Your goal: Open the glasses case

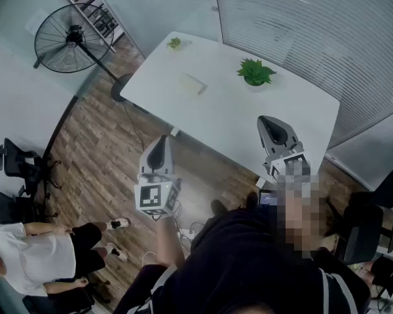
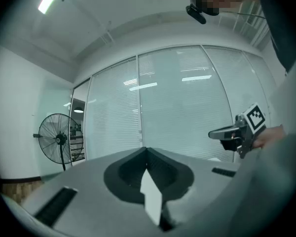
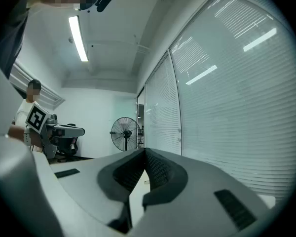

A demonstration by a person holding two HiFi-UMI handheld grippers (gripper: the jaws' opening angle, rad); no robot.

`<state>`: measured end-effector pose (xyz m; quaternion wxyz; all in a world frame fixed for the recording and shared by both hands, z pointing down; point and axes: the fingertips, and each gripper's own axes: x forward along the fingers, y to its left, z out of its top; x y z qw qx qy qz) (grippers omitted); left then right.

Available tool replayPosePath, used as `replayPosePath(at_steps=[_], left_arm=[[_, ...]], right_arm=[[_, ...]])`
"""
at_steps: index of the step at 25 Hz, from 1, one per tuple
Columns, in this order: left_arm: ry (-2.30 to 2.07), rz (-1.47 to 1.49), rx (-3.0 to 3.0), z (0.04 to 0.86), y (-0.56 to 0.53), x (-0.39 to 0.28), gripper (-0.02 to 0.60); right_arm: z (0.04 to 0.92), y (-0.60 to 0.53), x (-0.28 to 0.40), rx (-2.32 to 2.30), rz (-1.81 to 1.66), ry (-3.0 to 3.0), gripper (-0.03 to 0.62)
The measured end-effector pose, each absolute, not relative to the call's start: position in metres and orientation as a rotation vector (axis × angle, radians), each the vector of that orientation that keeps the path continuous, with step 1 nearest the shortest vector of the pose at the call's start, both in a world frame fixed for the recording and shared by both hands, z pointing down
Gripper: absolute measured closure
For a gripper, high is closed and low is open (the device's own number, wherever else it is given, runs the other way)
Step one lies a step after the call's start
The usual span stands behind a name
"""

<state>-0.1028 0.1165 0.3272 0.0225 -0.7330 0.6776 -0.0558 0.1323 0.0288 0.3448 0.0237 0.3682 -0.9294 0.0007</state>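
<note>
In the head view the glasses case (image 1: 195,84), pale and flat, lies closed on the white table (image 1: 223,116), far from both grippers. My left gripper (image 1: 160,139) is held over the wooden floor in front of the table, its jaws shut and empty. To its right, my right gripper (image 1: 266,119) hovers by the table's near edge, also shut with nothing held. Both point level toward the glass wall. In the left gripper view the jaw tips (image 2: 146,148) meet, and the right gripper (image 2: 237,132) shows at the side. The right gripper view shows its tips (image 3: 144,149) closed. Neither gripper view shows the case.
A green potted plant (image 1: 255,72) and a smaller plant (image 1: 175,42) stand on the table. A floor fan (image 1: 71,38) stands at the back left. A seated person (image 1: 39,254) and black chairs (image 1: 16,162) are at the left. Glass walls with blinds (image 1: 314,38) lie behind.
</note>
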Motion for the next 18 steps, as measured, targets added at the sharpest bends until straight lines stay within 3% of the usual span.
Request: replayPosePath(at_steps=[18], left_arm=[[2.122, -0.243, -2.263, 0.341, 0.108, -0.083, 0.581]], right_arm=[[0.345, 0.021, 0.148, 1.09, -0.052, -2.928, 0.579]])
